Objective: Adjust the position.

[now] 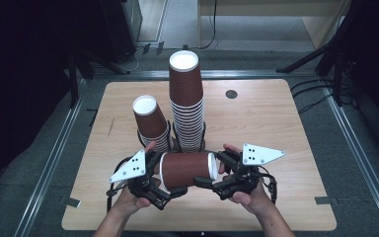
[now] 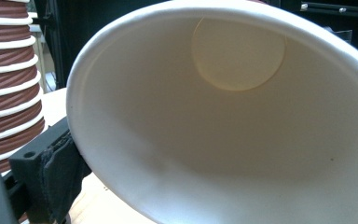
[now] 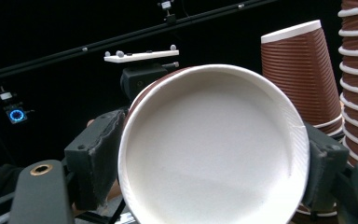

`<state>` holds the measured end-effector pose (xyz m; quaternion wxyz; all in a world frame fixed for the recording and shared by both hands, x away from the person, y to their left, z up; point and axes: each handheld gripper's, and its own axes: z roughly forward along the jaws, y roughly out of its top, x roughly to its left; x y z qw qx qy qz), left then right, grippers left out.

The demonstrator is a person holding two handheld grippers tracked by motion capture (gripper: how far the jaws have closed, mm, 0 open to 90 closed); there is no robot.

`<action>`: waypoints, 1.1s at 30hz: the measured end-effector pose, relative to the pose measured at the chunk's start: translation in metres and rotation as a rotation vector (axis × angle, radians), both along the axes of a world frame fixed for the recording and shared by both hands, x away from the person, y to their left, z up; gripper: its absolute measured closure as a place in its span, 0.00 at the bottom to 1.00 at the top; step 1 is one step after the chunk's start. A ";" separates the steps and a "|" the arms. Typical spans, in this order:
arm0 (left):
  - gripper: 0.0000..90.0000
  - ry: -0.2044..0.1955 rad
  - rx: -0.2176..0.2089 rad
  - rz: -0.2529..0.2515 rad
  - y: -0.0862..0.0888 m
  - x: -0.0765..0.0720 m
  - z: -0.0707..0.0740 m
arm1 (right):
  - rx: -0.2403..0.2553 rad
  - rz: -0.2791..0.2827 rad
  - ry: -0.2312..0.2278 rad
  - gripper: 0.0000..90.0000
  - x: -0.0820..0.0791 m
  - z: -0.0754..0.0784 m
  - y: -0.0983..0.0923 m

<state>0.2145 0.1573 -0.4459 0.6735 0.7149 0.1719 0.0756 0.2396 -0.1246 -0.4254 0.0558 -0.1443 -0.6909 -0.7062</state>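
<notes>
A brown ribbed paper cup [image 1: 186, 169] lies on its side in the air just above the near part of the wooden table [image 1: 276, 128], held between the two grippers. The right gripper [image 1: 208, 178] clamps the cup's closed base end: in the right gripper view its two padded jaws press on either side of the white bottom disc [image 3: 209, 154]. The left gripper [image 1: 164, 190] is at the cup's open mouth; the left gripper view looks straight into the white interior [image 2: 242, 126], with one padded jaw against the outside of the rim at the lower left, while the other jaw is hidden, so I cannot tell whether this gripper truly pinches the rim. Just behind the held cup stand two upside-down stacks of the same cups: a tall stack [image 1: 186, 101] near the table's middle and a shorter stack [image 1: 151, 122] leaning just to its left, the two nearly touching.
</notes>
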 end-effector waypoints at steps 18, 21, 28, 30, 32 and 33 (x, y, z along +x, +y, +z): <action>0.02 -0.030 0.068 -0.016 -0.001 -0.001 -0.002 | -0.100 0.006 -0.038 0.15 -0.003 0.004 -0.004; 0.02 -0.032 0.082 -0.018 0.000 -0.001 -0.001 | -0.124 -0.001 -0.051 0.14 -0.004 0.006 -0.006; 0.04 -0.043 0.158 -0.033 0.000 0.000 0.000 | -0.196 -0.012 -0.098 0.12 -0.004 0.013 -0.013; 0.05 -0.028 0.161 -0.052 -0.002 0.002 -0.004 | -0.209 0.007 -0.088 0.12 -0.004 0.011 -0.013; 0.05 -0.019 0.187 -0.053 -0.006 0.005 -0.010 | -0.225 0.011 -0.062 0.12 -0.003 0.002 -0.011; 0.05 -0.015 0.195 -0.053 -0.007 0.006 -0.011 | -0.227 0.012 -0.048 0.12 0.000 -0.003 -0.013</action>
